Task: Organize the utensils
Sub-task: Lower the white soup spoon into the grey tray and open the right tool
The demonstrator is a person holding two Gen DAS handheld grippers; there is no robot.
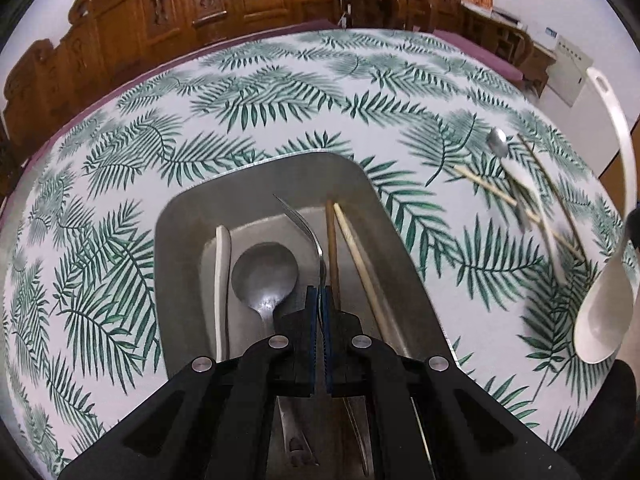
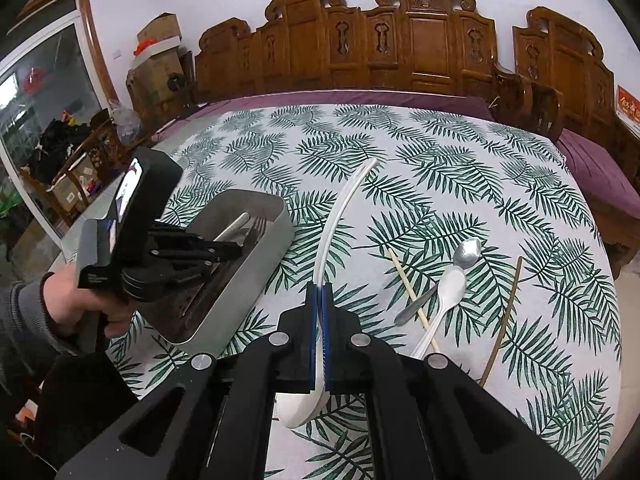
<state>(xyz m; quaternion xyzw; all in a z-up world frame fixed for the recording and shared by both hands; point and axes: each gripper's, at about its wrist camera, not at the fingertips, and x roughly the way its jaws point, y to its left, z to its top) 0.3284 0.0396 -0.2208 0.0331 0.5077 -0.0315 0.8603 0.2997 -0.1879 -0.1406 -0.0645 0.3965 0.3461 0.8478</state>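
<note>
My left gripper (image 1: 320, 292) is shut on a steel fork (image 1: 306, 224) and holds it inside the steel tray (image 1: 384, 216). The tray also holds a large metal spoon (image 1: 264, 272), a white utensil (image 1: 222, 280) and two chopsticks (image 1: 352, 252). My right gripper (image 2: 319, 290) is shut on a long white ladle (image 2: 344, 208), held above the cloth to the right of the tray (image 2: 276, 220). On the cloth to the right lie a small metal spoon (image 2: 466, 252), a white spoon (image 2: 448, 292), a pale chopstick (image 2: 412, 300) and a dark chopstick (image 2: 504, 320).
The table has a leaf-print cloth (image 2: 400, 152) with a purple edge. Carved wooden chairs (image 2: 420, 36) stand along the far side. The left hand and its gripper body (image 2: 132, 240) are at the tray's near left.
</note>
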